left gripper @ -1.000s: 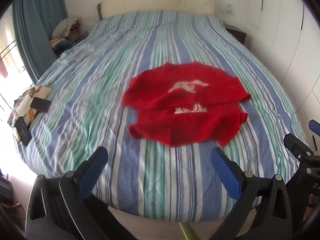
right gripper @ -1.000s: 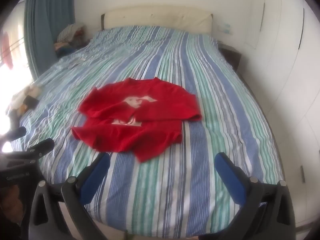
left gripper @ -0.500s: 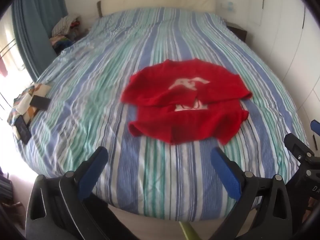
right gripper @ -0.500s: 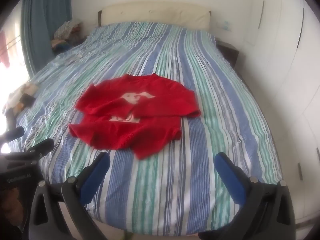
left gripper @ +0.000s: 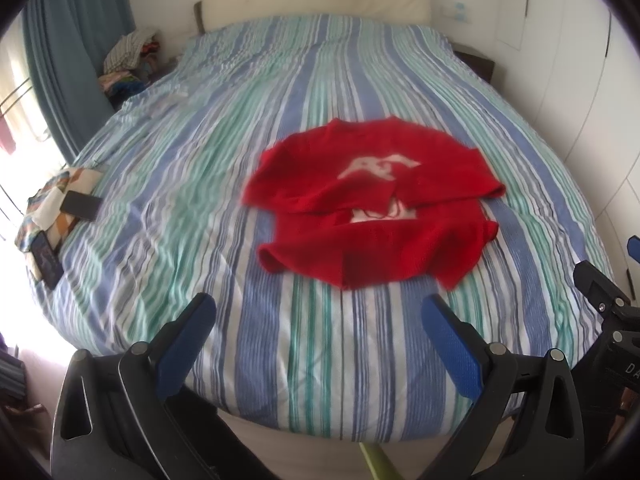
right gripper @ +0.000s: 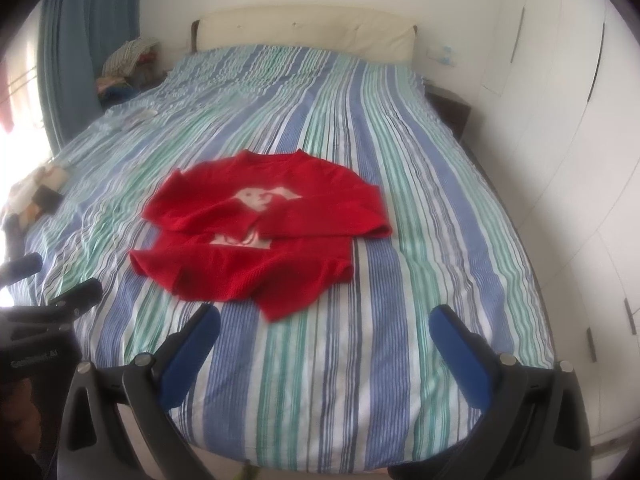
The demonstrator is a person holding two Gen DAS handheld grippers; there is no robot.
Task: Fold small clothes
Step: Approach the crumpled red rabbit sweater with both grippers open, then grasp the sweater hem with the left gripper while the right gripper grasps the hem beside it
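A wide bed [left gripper: 328, 352] under a cover striped blue, green and white fills the scene, with a cream headboard [left gripper: 316, 2] at its far end. A red sweater [left gripper: 376, 204] with a pale motif lies partly folded near the middle of the cover, both sleeves crossed over its front. At the left edge rests a patterned cloth [left gripper: 52, 204] with a dark phone [left gripper: 82, 206] on top and a second dark device [left gripper: 47, 258] just nearer.
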